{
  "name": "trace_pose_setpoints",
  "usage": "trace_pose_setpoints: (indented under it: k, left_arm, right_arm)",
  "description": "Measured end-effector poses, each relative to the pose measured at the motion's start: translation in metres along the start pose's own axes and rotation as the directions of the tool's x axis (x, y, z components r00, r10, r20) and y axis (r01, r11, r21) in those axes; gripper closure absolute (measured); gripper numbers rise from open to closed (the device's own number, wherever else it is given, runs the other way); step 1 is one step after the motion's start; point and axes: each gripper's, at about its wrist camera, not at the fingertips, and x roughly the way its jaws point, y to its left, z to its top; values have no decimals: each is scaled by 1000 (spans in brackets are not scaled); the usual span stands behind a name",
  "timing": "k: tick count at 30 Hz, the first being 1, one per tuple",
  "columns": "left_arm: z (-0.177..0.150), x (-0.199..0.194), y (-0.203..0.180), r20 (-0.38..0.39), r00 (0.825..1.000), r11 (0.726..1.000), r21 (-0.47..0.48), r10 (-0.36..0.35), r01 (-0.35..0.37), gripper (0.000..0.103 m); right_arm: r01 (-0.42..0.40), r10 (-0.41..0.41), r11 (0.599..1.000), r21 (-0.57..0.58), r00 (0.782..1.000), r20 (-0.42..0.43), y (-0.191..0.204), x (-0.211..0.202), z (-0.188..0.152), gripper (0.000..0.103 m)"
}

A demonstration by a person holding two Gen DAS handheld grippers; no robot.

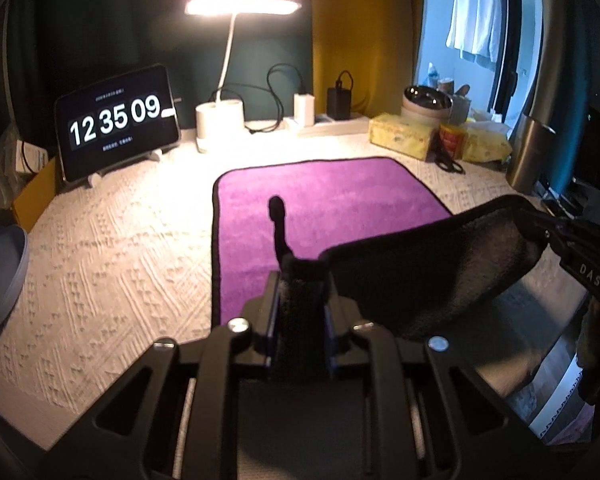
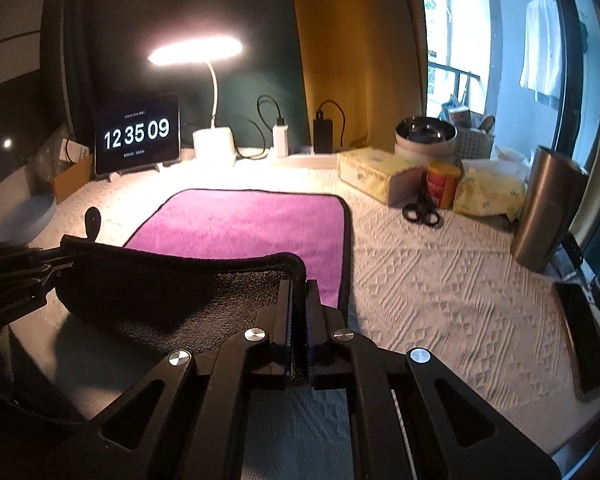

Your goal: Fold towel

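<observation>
Item: towel point(image 1: 320, 200), purple face, dark underside, black binding. Far half lies flat at centre frame on the white textured tabletop point(image 1: 100, 260); near edge is lifted clear, dark underside showing at lower right of the left view and lower left of the right view.

Left tool point(image 1: 300, 292): closed on the towel's near left corner, a hanging loop standing up above it. Right tool point(image 2: 299, 312): closed on the near right corner, binding pinched between its fingers.

Progress, as judged: first fold begun, not completed. Near edge is raised but not yet carried over to the far edge; laying down and any further fold remain.

Surroundings: tablet clock point(image 1: 118, 120) upper left; desk lamp point(image 1: 242, 6) top centre; chargers and cables behind it; yellow box point(image 2: 376, 174), red tin point(image 2: 442, 184), scissors point(image 2: 420, 210) and steel tumbler point(image 2: 548, 208) at right; blue plate point(image 1: 4, 276) at left edge.

Obstructions: none lies on the towel's far half; scissors sit nearest, apart from its right border.
</observation>
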Motion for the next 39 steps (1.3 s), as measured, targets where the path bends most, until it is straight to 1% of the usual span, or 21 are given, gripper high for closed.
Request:
trace_pose_setpoints:
  k: [12,25,34,39]
  left_arm:
    - [31,-3,8,67,998,1000,1,3,-3,84]
    - [62,6,17,121,993,1000,7,10,-10,84]
    - [86,14,25,180,983,1000,0,22,-23,84]
    - [99,21,28,199,980,1000,5,19,-20,84]
  right_arm:
    - [7,-7,1000,-10,998,62,-3,0,25,97]
    - [5,-2,1000,-24,991,131,-9,16,54,97]
    - [2,9,998,-56,982,187,-11,28,78,97]
    - [-1,14,998,-64,978,206,-13,36,90,97]
